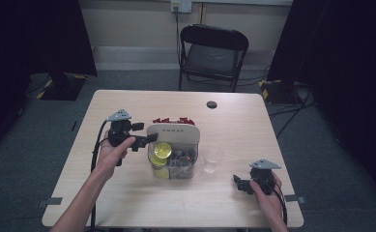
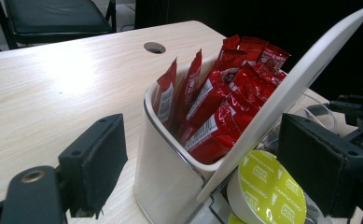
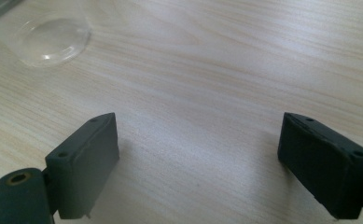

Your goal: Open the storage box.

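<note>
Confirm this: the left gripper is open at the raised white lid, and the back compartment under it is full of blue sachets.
Not quite: the sachets are red, not blue, as the left gripper view shows. The rest holds: the left gripper is open at the raised white lid.

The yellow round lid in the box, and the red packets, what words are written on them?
"CAPPUCCINO" repeats in small print across the yellow-green foil lid of the coffee capsule.
Red packets: white labels with print, too small and blurred to read.
White lid of the container: a short line of letters in the high view, too small to read.
</note>
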Demonstrator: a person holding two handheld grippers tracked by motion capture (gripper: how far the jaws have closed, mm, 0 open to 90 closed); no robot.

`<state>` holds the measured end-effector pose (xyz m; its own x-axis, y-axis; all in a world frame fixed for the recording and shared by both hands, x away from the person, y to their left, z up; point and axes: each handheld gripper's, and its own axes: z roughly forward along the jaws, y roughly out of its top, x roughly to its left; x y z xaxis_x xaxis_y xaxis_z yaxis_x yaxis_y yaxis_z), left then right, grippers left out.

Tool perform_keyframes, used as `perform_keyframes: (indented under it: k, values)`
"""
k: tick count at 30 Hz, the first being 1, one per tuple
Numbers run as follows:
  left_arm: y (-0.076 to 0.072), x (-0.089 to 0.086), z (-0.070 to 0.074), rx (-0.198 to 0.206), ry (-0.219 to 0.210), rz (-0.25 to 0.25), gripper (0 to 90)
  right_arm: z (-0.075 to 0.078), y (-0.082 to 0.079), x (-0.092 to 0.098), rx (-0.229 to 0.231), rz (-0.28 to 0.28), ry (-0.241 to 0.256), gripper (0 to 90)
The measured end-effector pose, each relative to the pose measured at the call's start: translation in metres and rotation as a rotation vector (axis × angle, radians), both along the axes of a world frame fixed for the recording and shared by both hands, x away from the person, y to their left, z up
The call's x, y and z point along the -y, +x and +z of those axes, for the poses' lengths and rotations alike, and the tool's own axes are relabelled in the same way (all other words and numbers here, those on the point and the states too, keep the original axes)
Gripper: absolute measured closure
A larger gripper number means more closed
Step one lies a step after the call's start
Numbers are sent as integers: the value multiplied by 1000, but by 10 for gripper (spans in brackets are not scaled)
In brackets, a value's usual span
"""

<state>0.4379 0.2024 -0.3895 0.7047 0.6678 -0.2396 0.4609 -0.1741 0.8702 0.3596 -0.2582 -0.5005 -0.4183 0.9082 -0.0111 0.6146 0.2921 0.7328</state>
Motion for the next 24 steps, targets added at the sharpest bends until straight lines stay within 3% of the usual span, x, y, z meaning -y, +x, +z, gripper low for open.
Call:
perform_keyframes:
  k: [4,9,19,24]
  values:
    - [1,0,-1,-8,-3,12,159,0,0,0,0,-2,0,117]
    - [1,0,-5,-1,25,30,158,0,0,0,1,0,0,117]
    - [5,-2,-10,-23,-9,21,130,0,0,0,0,-6,-1,117]
    - [5,0,-10,-28,-5,20,128,0,0,-1,0,-16,1,122]
